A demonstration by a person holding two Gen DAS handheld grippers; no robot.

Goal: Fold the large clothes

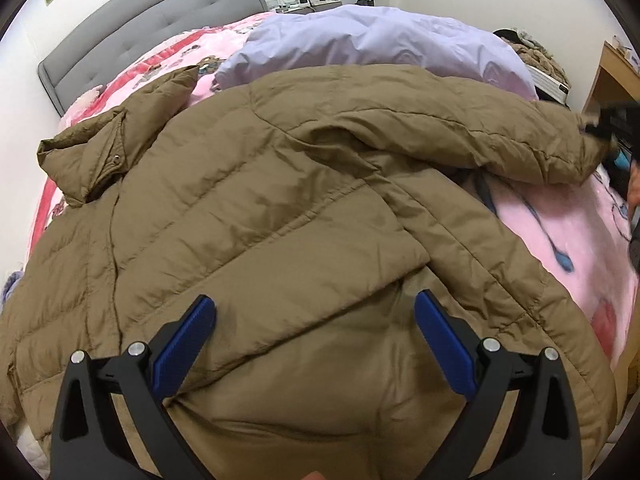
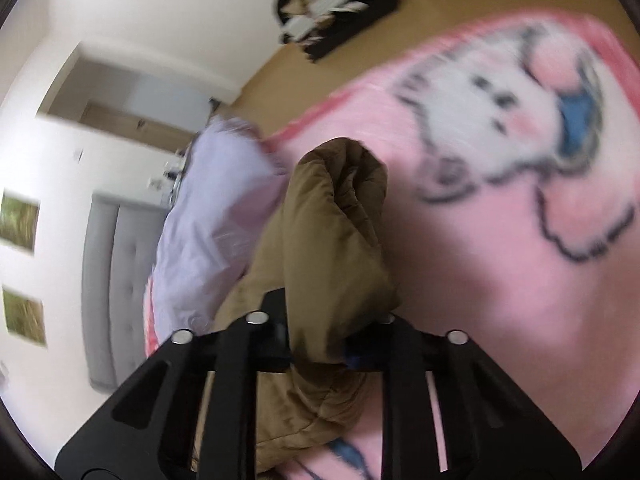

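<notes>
A large tan quilted puffer coat [image 1: 256, 208] is spread across a pink cartoon-printed fleece blanket [image 1: 560, 232] on a bed with a grey tufted headboard [image 1: 132, 36], and a crumpled pale lilac duvet [image 1: 372, 48] is heaped just behind it. The left gripper [image 1: 316, 320], with blue pads on black fingers [image 1: 188, 344], is held wide apart just above the coat's lower part, with nothing clamped between the pads. The end of the coat's sleeve [image 2: 336, 248] is pinched in the narrowly closed right gripper [image 2: 320, 350], above the blanket in a motion-blurred right wrist view.
</notes>
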